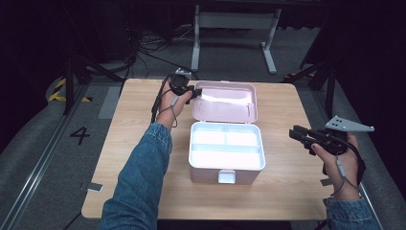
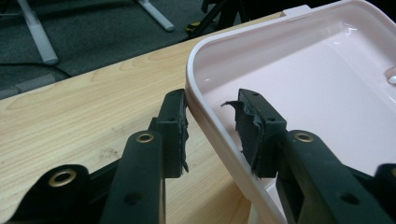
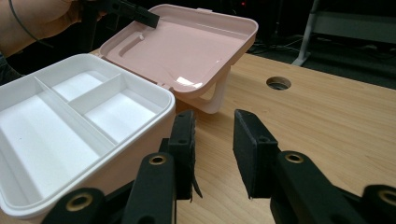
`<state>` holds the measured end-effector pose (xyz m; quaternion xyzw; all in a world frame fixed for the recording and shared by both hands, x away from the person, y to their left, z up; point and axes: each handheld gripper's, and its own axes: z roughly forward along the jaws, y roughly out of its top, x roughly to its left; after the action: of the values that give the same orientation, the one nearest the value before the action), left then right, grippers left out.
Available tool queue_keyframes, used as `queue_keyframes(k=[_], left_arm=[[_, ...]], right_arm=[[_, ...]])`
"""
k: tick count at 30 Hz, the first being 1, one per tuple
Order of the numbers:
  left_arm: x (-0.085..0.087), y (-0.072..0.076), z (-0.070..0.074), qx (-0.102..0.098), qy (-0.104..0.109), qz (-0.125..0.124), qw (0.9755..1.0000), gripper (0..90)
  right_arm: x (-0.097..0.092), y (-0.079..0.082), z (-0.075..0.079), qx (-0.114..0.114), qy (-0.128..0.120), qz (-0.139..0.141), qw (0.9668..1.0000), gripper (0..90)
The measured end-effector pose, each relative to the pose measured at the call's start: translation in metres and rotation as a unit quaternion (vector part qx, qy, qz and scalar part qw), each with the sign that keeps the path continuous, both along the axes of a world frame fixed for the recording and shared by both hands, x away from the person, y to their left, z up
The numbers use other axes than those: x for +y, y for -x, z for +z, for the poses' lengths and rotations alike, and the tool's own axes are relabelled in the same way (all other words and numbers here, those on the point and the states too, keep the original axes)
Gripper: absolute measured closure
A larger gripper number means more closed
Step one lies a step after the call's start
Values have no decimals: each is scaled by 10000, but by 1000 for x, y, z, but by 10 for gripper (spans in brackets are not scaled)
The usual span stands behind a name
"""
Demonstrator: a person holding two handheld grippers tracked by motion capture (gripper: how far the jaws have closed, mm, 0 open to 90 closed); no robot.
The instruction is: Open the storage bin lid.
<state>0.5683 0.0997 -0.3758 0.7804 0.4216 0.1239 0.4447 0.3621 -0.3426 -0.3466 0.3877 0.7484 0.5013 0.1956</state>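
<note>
Sleeves: denim; the left forearm (image 1: 139, 177) reaches from the near edge of the surface toward the far edge, the right sleeve (image 1: 352, 213) sits at the near right corner.
Box (image 1: 226, 165): pink, open, standing in the middle of the surface (image 1: 143, 124), its latch tab (image 1: 226, 177) facing the near edge.
Tray (image 1: 227, 148): white, set inside the box, with one long compartment on the near side and two smaller ones behind it; all look bare.
Right gripper (image 1: 300, 135): held above the right edge of the surface, beside the box and apart from it; its jaws stand parted with nothing between them, pointing toward the box side in the right gripper view (image 3: 214, 154).
Grey plate (image 1: 348, 125): three-cornered, on top of the right gripper.
Lid (image 1: 225, 102): swung back toward the far edge, its inner face up and tilted, with a white handle (image 3: 212, 100) showing beneath it.
Left gripper (image 1: 194, 92): at the lid's far left corner; in the left gripper view (image 2: 212, 128) its jaws straddle the lid rim (image 2: 219, 135), one outside and one inside, part-open; whether the pads press the rim, I cannot tell.
Hole (image 3: 279, 83): round, in the surface beyond the lid.
</note>
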Motion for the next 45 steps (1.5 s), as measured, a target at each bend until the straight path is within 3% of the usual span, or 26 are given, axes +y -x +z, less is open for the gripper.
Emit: queue_keyframes(k=[5,23,27,29,31,32,37,41,43,45], left_arm=[[-1,-1,-4,51,-107,-5,9999,645],[-2,-3,-19,403,-144,-20,9991,594],[0,0,-19,400,68,71,9992,471],[1,1,-17,331,69,97,9994,408],[7,8,-6,97,127,181,9997,367],[7,8,-6,97,127,181,9997,365],[11,26,18,-349,318,42,9989,360],[13,56,45,-721,364,-266,9964,359],[13,62,51,-795,334,-336,9957,356],[14,86,67,-1008,271,-476,9934,350]], right_arm=[[0,0,-1,16,7,-5,10000,700],[1,-2,-3,70,21,22,10000,697],[1,-2,-4,89,25,28,10000,691],[1,-3,-4,84,26,18,10000,690],[1,-3,-5,109,31,18,9999,684],[1,-3,-5,109,31,18,9999,684],[3,-6,-7,162,43,40,9999,682],[6,-9,-7,189,33,72,9998,676],[7,-11,-7,197,45,91,9998,673],[11,-15,-8,229,67,144,9996,670]])
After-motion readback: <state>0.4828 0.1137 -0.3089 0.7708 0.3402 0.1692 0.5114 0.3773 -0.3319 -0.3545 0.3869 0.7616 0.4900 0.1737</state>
